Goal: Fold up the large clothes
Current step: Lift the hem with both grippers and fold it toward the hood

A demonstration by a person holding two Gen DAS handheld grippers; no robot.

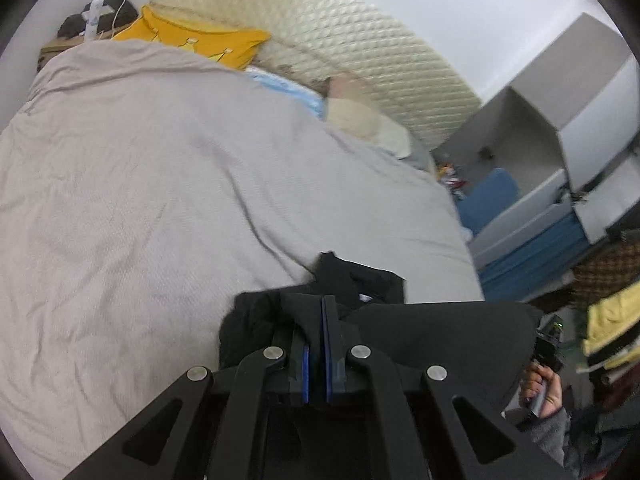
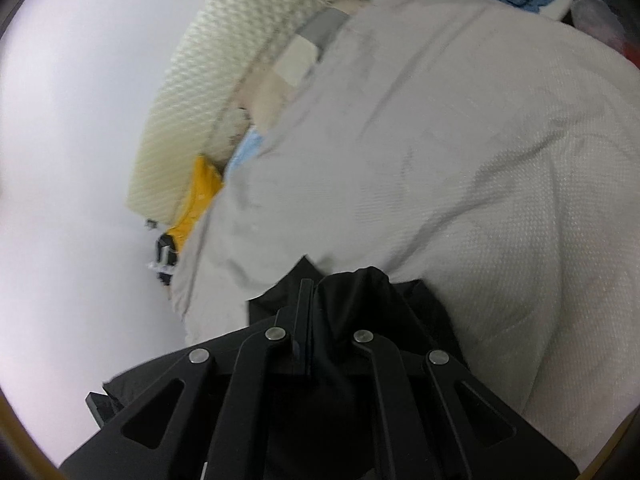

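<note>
Grey textured bedspread (image 1: 168,184) covers wide bed, creased. Cream quilted headboard (image 1: 320,36) against white wall; yellow pillow (image 1: 192,38) at bed's head; grey-white cabinets (image 1: 568,120) and blue storage (image 1: 492,196) beside bed.

Black fabric garment (image 1: 432,332) bunched at bed's near edge. Left hand-held gripper (image 1: 319,332) closed, fabric pinched between blue pads. Right hand-held gripper (image 2: 310,320) also clamped on garment — one finger buried under cloth.

Garment's full shape cut off by frame; clutter by cabinets blurred.
</note>
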